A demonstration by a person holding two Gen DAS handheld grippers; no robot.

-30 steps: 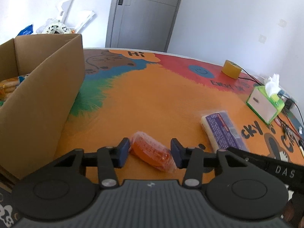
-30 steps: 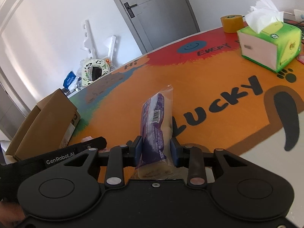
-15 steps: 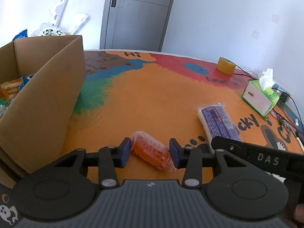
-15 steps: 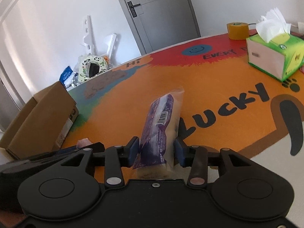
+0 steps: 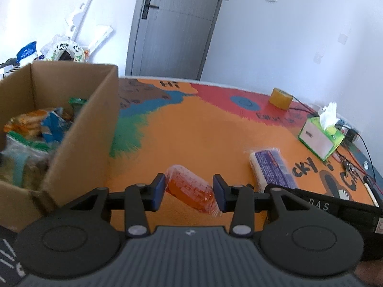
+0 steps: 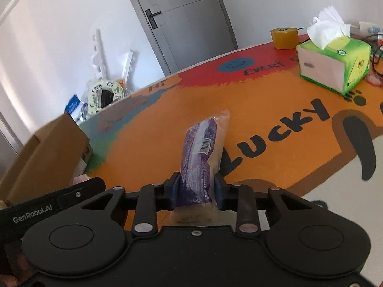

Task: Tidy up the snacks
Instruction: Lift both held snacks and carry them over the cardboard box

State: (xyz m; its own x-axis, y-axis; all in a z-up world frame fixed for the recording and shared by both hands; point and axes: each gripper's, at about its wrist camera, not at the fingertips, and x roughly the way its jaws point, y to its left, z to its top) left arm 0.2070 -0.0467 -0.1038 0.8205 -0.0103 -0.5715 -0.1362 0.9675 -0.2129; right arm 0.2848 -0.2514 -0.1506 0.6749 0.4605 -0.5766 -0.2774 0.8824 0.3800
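My left gripper (image 5: 189,190) is shut on an orange snack pack (image 5: 190,195) and holds it above the table, right of an open cardboard box (image 5: 81,141) holding several snack packs (image 5: 38,124). My right gripper (image 6: 196,191) is shut on a purple snack pack (image 6: 199,157), lifted and pointing forward. The purple pack also shows in the left wrist view (image 5: 271,168), with the right gripper's body beside it. The box shows at the left in the right wrist view (image 6: 47,157).
A colourful orange table mat (image 5: 191,134) covers the table. A green tissue box (image 6: 332,67) and a yellow tape roll (image 6: 284,38) stand at the far right, with cables (image 5: 352,165) beyond. Clutter lies on the floor by the grey door.
Both grippers have risen with their packs. The left gripper has moved toward the box, so its inside now shows. The purple pack is off the table.
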